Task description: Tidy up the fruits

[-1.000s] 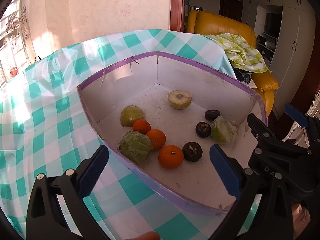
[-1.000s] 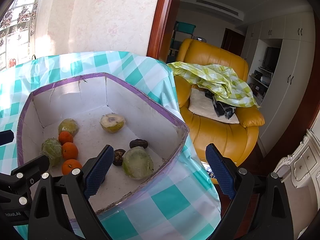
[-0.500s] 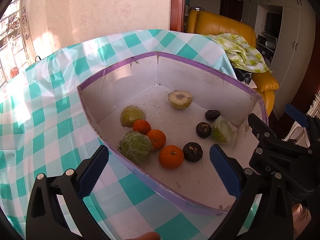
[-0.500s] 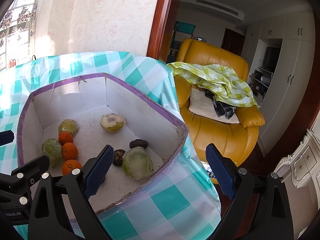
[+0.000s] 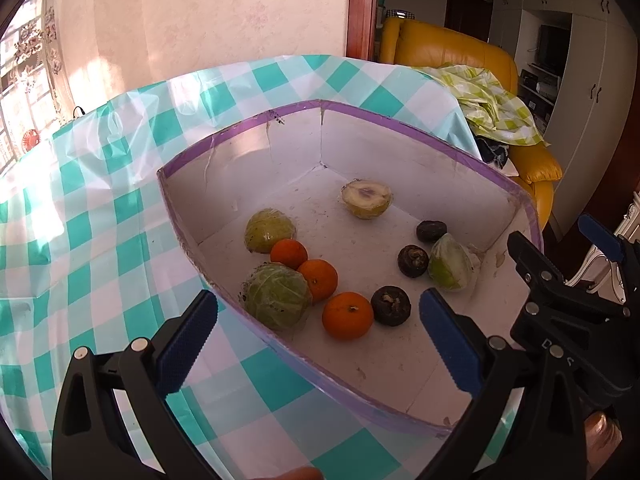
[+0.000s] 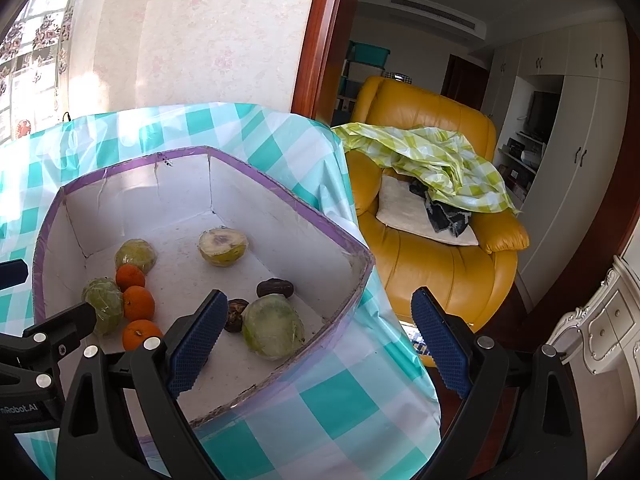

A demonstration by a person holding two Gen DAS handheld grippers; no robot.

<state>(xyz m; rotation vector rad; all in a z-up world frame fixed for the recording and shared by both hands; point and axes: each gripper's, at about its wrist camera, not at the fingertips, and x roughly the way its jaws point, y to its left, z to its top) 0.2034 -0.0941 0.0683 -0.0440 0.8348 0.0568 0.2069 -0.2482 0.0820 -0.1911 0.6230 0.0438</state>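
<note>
A white box with a purple rim (image 5: 384,118) (image 6: 280,188) sits on a teal checked tablecloth. Inside lie three oranges (image 5: 347,315) (image 6: 138,303), wrapped green fruits (image 5: 277,295) (image 6: 273,327), a cut pale fruit (image 5: 366,199) (image 6: 222,247) and three dark round fruits (image 5: 390,305) (image 6: 274,288). My left gripper (image 5: 318,346) is open and empty above the box's near rim. My right gripper (image 6: 316,344) is open and empty over the box's right corner; it also shows at the right of the left wrist view (image 5: 560,272).
A yellow leather armchair (image 6: 432,240) with a green checked cloth (image 6: 432,160) stands right of the table, past the table edge (image 6: 348,184). A pink wall lies behind. White cupboards (image 6: 580,152) stand at far right.
</note>
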